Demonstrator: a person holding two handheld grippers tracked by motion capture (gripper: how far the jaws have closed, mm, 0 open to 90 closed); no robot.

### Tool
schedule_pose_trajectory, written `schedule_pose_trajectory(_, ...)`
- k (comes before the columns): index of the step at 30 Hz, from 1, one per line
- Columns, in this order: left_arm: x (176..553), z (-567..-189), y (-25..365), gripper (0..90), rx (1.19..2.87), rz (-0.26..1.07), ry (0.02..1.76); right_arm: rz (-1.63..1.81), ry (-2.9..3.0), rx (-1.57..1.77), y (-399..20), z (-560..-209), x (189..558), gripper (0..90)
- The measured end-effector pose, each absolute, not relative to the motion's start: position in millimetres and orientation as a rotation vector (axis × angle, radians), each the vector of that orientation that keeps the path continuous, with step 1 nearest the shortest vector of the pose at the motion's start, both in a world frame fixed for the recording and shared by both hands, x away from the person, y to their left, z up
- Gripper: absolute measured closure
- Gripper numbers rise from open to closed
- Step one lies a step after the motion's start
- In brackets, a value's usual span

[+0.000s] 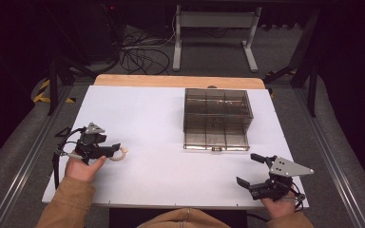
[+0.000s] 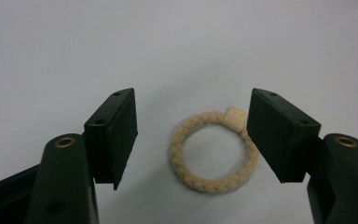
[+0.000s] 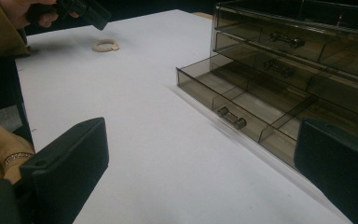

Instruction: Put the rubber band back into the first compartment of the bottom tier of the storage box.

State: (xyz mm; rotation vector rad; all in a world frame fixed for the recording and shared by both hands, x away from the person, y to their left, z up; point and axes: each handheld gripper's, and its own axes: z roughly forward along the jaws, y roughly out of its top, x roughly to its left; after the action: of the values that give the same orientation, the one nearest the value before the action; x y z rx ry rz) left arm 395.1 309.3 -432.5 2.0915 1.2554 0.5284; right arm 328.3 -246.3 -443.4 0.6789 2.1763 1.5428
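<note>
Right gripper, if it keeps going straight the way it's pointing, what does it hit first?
Probably the open bottom drawer of the smoked plastic organizer; the right gripper has bare white table before that. Depth is hard to judge.

The left claw [image 1: 119, 151] sits low by the worktop's left edge, jaws parted, while the right claw [image 1: 250, 168] near the front right corner gapes wide.

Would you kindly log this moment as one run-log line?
left claw: open, straddling beige braided hair tie | right claw: open, idle | drawer organizer: bottom drawer open | hair tie on table
</note>
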Motion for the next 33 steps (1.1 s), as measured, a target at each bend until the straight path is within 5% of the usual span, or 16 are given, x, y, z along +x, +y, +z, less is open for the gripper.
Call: schedule_pose_trajectory(33,406.1,-445.6,305.7,70.6,2.256,0.507,1.315,1.547,2.185,0.682,-245.7,-444.3,329.5,3.7)
